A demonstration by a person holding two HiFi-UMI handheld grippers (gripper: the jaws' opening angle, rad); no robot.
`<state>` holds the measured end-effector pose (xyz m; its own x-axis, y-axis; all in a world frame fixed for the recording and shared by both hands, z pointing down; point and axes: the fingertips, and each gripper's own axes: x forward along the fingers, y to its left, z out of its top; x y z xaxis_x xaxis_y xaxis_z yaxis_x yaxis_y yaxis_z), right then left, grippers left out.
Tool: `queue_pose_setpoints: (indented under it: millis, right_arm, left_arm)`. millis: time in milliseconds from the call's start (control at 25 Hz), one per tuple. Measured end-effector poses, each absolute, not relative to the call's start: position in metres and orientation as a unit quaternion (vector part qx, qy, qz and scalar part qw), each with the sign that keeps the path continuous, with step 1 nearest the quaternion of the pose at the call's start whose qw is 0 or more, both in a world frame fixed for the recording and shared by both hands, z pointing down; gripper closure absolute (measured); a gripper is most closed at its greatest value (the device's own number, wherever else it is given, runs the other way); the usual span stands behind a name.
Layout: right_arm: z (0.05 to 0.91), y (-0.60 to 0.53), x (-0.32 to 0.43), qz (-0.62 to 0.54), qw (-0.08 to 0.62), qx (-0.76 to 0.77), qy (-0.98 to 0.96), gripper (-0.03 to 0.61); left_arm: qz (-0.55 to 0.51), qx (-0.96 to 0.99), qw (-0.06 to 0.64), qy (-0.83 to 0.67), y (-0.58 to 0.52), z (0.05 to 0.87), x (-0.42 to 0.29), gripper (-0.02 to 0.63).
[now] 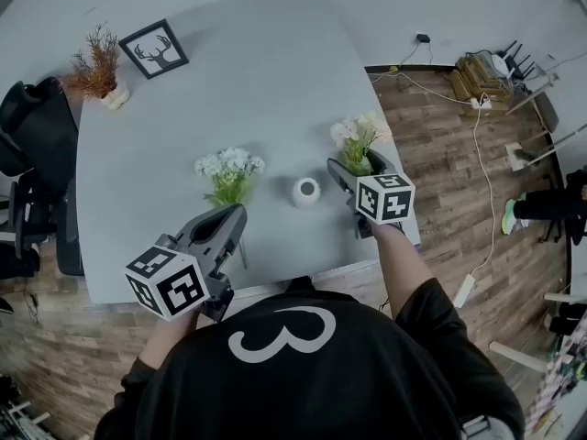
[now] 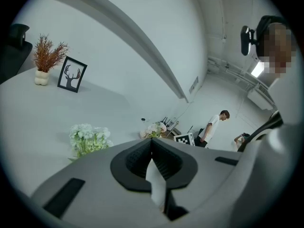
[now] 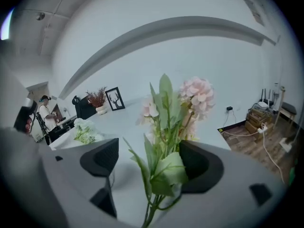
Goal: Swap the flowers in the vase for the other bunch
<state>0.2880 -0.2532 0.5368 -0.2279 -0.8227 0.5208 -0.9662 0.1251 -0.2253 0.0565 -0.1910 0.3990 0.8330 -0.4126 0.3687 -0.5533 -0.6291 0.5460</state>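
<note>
Matt, smooth grey table [image 1: 275,81]; smooth white vase [image 1: 305,192], prob. ceramic; wood-grain plank floor [image 1: 431,154]; pink flowers [image 3: 197,94] w/ cloth-like petals.

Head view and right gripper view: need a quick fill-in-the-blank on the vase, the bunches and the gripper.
1. The vase on the table holds ___ flowers.
2. Between the open fingers of the right gripper stands the ___ bunch.
3. In the head view, the white bunch lies on the table to the ___ of the vase.

Missing words: no; pink; left
</note>
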Motion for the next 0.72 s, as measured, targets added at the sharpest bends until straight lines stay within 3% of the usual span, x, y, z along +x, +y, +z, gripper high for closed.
queue_pose_setpoints:
  millis: [320,720]
  right_arm:
    - [0.542,-0.230,0.276,0.249,0.215,0.590,-0.738,0.196]
    - [0.507,-0.218,0.285,0.215,0.193,0.624,-0.726,0.196]
  left_arm:
    - [0.096,0.899,0.333,-0.269,-0.169,0.393,0.031,0.603]
    - [0.083,0.902,0.330,-0.267,-0.155,0.387,0.012,0.603]
